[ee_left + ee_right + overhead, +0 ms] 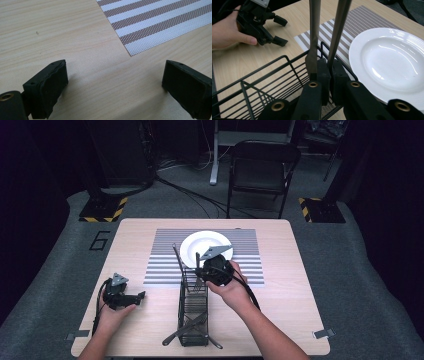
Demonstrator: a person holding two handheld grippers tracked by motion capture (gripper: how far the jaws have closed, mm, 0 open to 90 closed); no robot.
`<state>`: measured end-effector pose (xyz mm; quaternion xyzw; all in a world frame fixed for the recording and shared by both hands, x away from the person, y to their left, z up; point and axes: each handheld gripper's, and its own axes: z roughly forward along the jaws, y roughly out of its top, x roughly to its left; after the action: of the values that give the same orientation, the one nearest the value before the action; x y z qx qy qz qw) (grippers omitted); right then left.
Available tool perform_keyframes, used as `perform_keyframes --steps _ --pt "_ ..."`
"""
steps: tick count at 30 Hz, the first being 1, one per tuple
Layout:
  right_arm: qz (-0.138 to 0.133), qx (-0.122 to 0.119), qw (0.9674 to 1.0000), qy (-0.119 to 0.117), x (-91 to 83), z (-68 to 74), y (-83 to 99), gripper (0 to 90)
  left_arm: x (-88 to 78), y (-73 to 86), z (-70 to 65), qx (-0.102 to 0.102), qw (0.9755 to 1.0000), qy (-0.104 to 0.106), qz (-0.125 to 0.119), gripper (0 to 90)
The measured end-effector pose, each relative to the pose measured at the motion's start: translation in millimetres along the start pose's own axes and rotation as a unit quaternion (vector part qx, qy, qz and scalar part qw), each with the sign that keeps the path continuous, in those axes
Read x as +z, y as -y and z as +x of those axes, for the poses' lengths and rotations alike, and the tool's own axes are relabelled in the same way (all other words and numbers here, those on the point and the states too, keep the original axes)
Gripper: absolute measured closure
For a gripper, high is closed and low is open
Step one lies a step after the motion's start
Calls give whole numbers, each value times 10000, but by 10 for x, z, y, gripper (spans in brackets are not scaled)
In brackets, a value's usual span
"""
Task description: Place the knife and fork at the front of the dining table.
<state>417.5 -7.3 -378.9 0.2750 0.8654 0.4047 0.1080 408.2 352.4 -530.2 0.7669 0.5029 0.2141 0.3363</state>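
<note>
Utensil handles (pixel 334 37), tops cut off, sit pinched in the right gripper (pixel 329 72).

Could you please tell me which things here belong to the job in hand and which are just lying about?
In the job: right tongs, shut on a grey utensil handle; black wire basket; probably white plate and striped placemat.
Lying about: left tongs, open over bare table; folding chair; floor cables.

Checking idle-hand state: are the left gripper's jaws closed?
No. In the left gripper view the left gripper has its jaws standing wide apart over the bare wooden table, with nothing between them.
</note>
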Motion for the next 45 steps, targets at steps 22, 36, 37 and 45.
perform_keyframes --steps 22,36,37,45 --pt "-130 -124 9994 -292 -392 111 -306 873 0 0 0 -1 10000 0 2 62" --pt "-186 -89 9989 -412 -548 44 -419 873 0 0 0 -1 10000 0 -1 63" --pt "-167 -58 9991 -387 -563 40 -420 874 0 0 0 -2 10000 0 -1 63" --pt "-165 -34 9997 -182 -702 -100 -395 874 0 0 0 0 10000 -1 0 62"
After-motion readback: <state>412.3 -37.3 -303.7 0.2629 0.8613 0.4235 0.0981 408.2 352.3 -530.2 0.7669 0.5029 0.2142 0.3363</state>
